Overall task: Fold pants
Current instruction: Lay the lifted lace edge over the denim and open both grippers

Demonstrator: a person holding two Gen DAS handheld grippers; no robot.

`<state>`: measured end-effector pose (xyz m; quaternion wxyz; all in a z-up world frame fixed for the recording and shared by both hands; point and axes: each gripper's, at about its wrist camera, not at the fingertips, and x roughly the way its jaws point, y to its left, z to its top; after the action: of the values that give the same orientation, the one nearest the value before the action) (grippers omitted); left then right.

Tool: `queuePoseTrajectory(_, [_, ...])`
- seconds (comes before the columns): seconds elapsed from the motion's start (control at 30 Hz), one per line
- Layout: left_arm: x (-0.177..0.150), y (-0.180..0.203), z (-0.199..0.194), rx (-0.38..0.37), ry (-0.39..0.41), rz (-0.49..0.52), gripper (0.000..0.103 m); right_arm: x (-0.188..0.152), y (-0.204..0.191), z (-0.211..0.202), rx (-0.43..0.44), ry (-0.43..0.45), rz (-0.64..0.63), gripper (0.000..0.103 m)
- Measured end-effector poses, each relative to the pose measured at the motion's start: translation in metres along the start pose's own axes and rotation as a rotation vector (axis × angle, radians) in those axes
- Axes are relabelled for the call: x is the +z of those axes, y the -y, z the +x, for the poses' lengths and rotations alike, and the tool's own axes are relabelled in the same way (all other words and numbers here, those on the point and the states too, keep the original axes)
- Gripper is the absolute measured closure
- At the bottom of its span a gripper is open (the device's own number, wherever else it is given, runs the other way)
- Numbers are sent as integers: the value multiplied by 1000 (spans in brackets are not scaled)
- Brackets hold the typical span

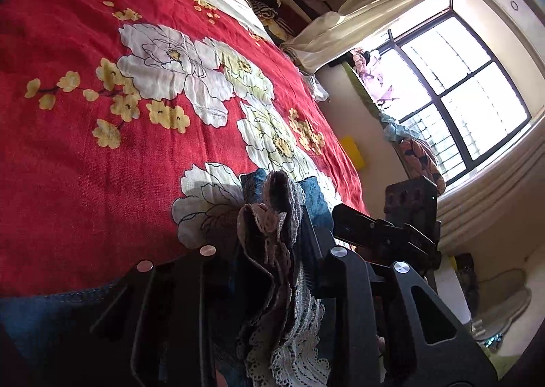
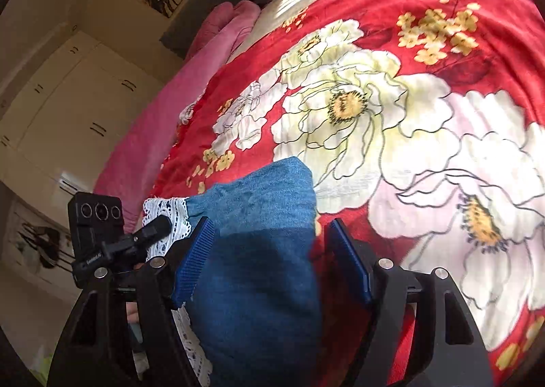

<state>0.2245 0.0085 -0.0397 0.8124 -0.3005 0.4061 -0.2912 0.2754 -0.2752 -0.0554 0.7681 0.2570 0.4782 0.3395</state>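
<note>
1. Pants (image 2: 259,251): blue denim-look cloth with a white lace hem (image 2: 170,213), lying on the red floral bedspread (image 2: 442,57) at its near edge, partly under both tools.
2. Left gripper (image 1: 272,234): pressed together on a bunched wad of lace hem (image 1: 272,216) and blue cloth; the fabric stands up in crumpled folds between the fingers.
3. Right gripper (image 2: 269,251): spread wide, ribbed blue pads (image 2: 196,257) on either side of a blue fabric panel, not pinching it.
4. Step in hand, as judged: one corner is secured and the other is due to be taken. The right tool should close on the hem edge rather than mid-panel, so that both layers lift together.
5. Handling advice: keep the two grips level and pull the cloth taut before laying it over; the lace is openwork and may snag on the ribbed pads.
6. Textures: woven cloth, soft and limp; scalloped, perforated lace; crinkled cotton-like bedspread with white and yellow blossoms.
7. Surroundings: pink blanket (image 2: 163,135) beside the bed, barred window (image 1: 460,87).
</note>
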Motion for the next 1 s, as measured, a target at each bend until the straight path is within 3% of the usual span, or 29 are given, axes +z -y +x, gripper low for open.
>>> queuePoseTrajectory(0.03, [0,1,-1,5,6,10,83,3,3,6,12,-19,18,65])
queuePoseTrajectory(0.07, [0,3,-1,22,9,23,83,6,6,11,15,-34,31,88])
queuePoseTrajectory(0.2, [1,4,9,121,9,44,83,15,6,6,-54,20,-17,92])
queuePoseTrajectory(0.4, [-4,1,29,281,-11,64,81,5,11,21,-177,1,-95,93])
queuePoseTrajectory(0.47, [-3,2,27,305,-2,57,75,4,11,19,-154,3,-89,89])
queuePoseTrajectory(0.53, [-2,6,20,294,14,52,71,4,8,10,-139,10,-87,75])
queuePoseTrajectory(0.6, [-2,11,10,289,35,50,59,1,0,-6,-131,36,-107,45])
queuePoseTrajectory(0.7, [-5,20,-7,302,74,46,55,-5,-12,-30,-132,78,-139,42])
queuePoseTrajectory(0.87, [-23,39,-36,373,131,55,38,-25,-27,-53,-119,79,-180,39])
queuePoseTrajectory(1.0, [-44,54,-57,385,146,39,31,-43,-37,-64,-143,77,-214,37])
